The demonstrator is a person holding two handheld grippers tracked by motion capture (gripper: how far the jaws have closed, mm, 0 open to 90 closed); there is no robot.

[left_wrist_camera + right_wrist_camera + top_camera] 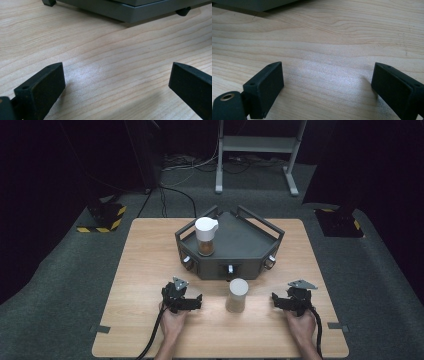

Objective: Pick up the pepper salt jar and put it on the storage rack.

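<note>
Dark grey tray (250, 245) with rails and front knobs sits at the middle of the worktop's (145, 270) far half. White-lidded jug (206, 236) stands upright in the tray's left part, brown contents in its bottom. A second container, a cup (237, 295) with a pale lid and brownish contents, stands upright on the bare wood just in front of the tray's front edge, between the two grippers and touching neither.

No readable labels, brands or writing on the tray, jug or cup.

Left gripper (192, 303) lies near the front edge, left of centre, held in the left hand (172, 322). Fingers spread wide, nothing between them. Left gripper view confirms it: both black fingers (42, 87) far apart over bare wood grain, with the tray's base and two of its feet at the top.

Right gripper (281, 301) is near the front edge toward the right side, held in the right hand (302, 325), fingers spread wide and empty. Right gripper view: black fingers (265, 87) far apart, bare wood between, with a sliver of the tray's base at top left.

The cup and jug appear in the high view; the two gripper views add wood grain detail and the underside of the tray.
</note>
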